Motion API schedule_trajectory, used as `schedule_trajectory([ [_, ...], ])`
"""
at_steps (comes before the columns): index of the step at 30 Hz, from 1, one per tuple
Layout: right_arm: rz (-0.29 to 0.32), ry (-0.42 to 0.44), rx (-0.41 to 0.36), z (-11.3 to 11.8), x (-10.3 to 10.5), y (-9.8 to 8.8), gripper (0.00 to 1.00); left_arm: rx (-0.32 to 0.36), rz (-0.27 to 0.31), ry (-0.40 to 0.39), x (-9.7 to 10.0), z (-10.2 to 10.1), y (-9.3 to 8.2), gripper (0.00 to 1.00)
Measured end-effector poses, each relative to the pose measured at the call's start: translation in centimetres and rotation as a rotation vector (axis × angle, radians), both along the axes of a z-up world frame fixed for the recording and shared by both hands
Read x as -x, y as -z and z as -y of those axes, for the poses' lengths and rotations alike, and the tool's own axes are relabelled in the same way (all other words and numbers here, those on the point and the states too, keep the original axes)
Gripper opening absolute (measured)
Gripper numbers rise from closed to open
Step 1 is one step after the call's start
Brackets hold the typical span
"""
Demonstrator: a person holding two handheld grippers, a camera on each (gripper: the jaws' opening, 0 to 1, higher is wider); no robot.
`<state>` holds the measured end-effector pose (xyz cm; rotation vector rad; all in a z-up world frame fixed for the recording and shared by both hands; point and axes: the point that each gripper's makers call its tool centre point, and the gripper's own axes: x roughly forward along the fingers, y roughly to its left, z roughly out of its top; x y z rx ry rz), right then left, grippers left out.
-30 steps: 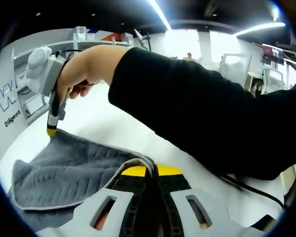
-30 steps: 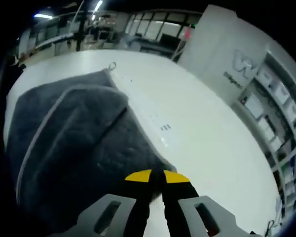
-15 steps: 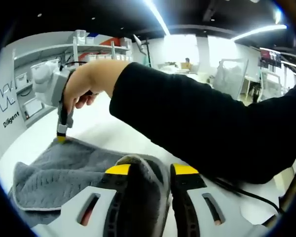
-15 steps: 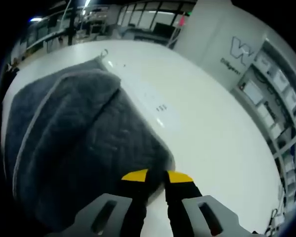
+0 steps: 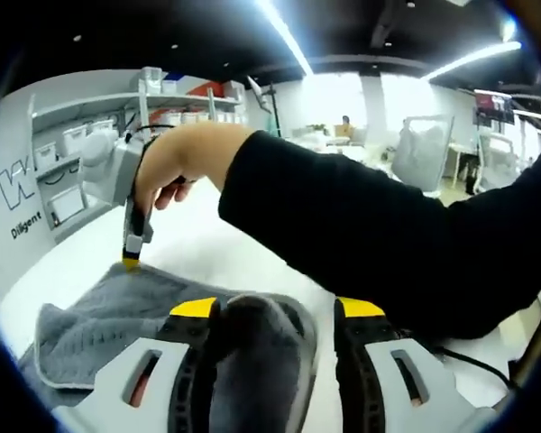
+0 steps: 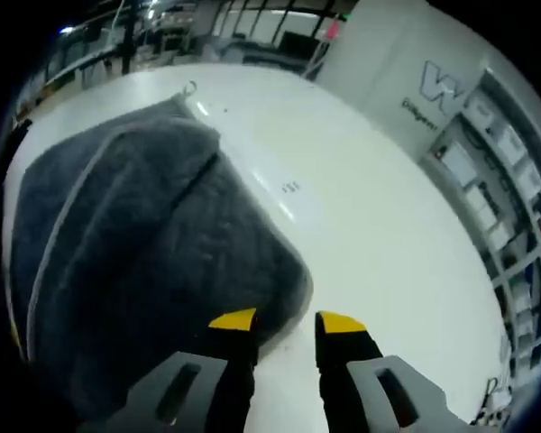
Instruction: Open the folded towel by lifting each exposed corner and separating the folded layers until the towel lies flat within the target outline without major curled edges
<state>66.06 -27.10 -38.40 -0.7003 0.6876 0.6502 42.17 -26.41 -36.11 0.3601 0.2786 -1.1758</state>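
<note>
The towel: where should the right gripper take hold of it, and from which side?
Probably the rounded corner of the towel just ahead of the open right gripper. It overhangs the white table as a raised fold, so come in low from the bare table side and close the jaws across that edge.

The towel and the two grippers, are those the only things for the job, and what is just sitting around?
For the job:
- grey towel, still folded on the white table
- left gripper, open around a towel fold
- right gripper, open at the towel's corner

Just there:
- shelves with bins by the wall
- ceiling lights
- wall lettering
</note>
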Motion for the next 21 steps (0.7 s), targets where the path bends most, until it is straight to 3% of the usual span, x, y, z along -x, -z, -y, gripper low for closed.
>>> schedule_trajectory([
  [4,0.093,0.001,-0.016,-0.7,0.8,-3.4,0.4,0.0,0.012,-0.018,-1.1,-1.8,-0.6,0.64],
  [6,0.148,0.013,0.008,-0.5,0.8,-4.8,0.63,0.006,0.016,-0.034,-1.7,-2.8,-1.0,0.71],
  [7,0.183,0.046,0.024,-0.1,0.8,-5.8,0.83,0.006,0.016,-0.039,-2.1,-3.2,-1.2,0.76],
  [8,0.232,0.108,0.013,0.3,0.6,-7.0,0.95,0.003,0.014,-0.044,-2.4,-3.7,-1.2,0.81],
  [9,0.268,0.12,0.011,0.6,1.3,-8.7,0.91,-0.001,0.011,-0.051,-2.8,-4.3,-1.4,0.89],
  [10,0.295,0.153,-0.029,0.7,1.6,-9.8,0.99,0.006,0.011,-0.055,-3.1,-4.8,-1.6,0.94],
  [12,0.332,0.194,-0.072,0.9,2.7,-11.7,0.99,0.054,0.022,-0.062,-3.4,-5.5,-2.7,0.99],
  [13,0.356,0.188,-0.095,0.6,3.3,-12.8,1.0,0.071,0.025,-0.069,-3.9,-6.0,-3.3,1.0],
  [14,0.379,0.199,-0.115,0.9,2.2,-13.9,1.0,0.074,0.026,-0.071,-4.2,-6.3,-3.6,1.0],
  [15,0.403,0.209,-0.137,0.9,2.4,-14.8,1.0,0.083,0.03,-0.078,-4.5,-6.6,-4.1,1.0],
  [17,0.436,0.222,-0.172,0.4,3.9,-15.4,1.0,0.09,0.043,-0.093,-5.5,-7.3,-5.1,1.0],
  [21,0.516,0.251,-0.27,0.3,5.4,-18.2,1.0,0.107,0.072,-0.16,-8.1,-9.6,-7.8,1.0],
])
